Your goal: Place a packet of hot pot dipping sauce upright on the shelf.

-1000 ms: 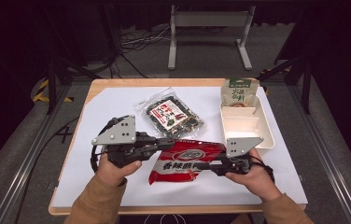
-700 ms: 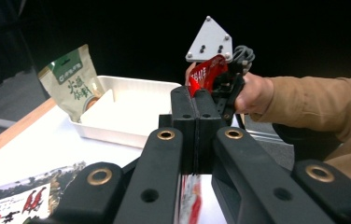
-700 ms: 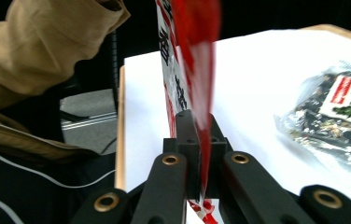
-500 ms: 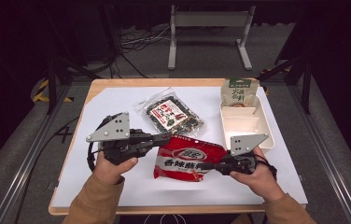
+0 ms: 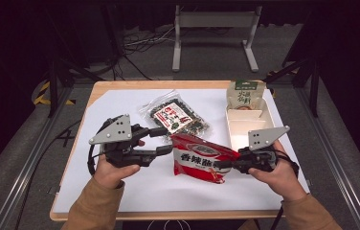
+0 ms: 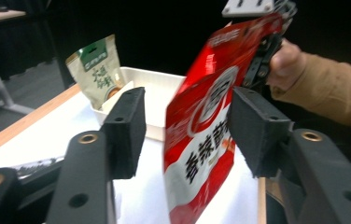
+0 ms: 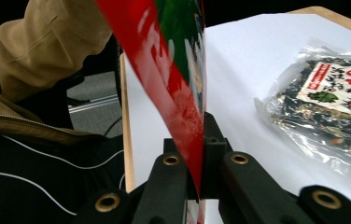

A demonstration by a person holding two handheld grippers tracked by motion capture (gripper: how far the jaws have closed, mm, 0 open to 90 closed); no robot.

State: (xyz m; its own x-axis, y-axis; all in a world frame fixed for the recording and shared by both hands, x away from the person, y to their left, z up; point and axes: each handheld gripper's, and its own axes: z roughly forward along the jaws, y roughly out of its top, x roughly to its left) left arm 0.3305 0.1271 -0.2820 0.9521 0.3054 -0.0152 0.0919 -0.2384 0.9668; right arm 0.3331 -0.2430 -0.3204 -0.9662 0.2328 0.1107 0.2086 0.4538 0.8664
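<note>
A wooden-edged table runs across the high view, most of its top covered by a white sheet; at the right of the sheet stands a pale divided tray, with a green and white snack pouch propped upright at its far end; the same pouch leans against the tray's near wall in the left gripper view; a red snack bag with white lettering is lifted off the sheet in the middle, tilted between the two tools, its right edge higher; a clear packet of dark dried bits with a red label lies flat on the sheet just beyond the red bag, and it shows again in the right gripper view; the left gripper, held in a hand in a tan sleeve, has just been opening its jaws, which now stand apart on either side of the red bag's left end; the left pad is clear of the foil, and whether the right pad touches it I cannot tell; the right gripper is clamped tight on the bag's right edge, the red foil rising straight out from between its pressed-together pads in the right gripper view.
</note>
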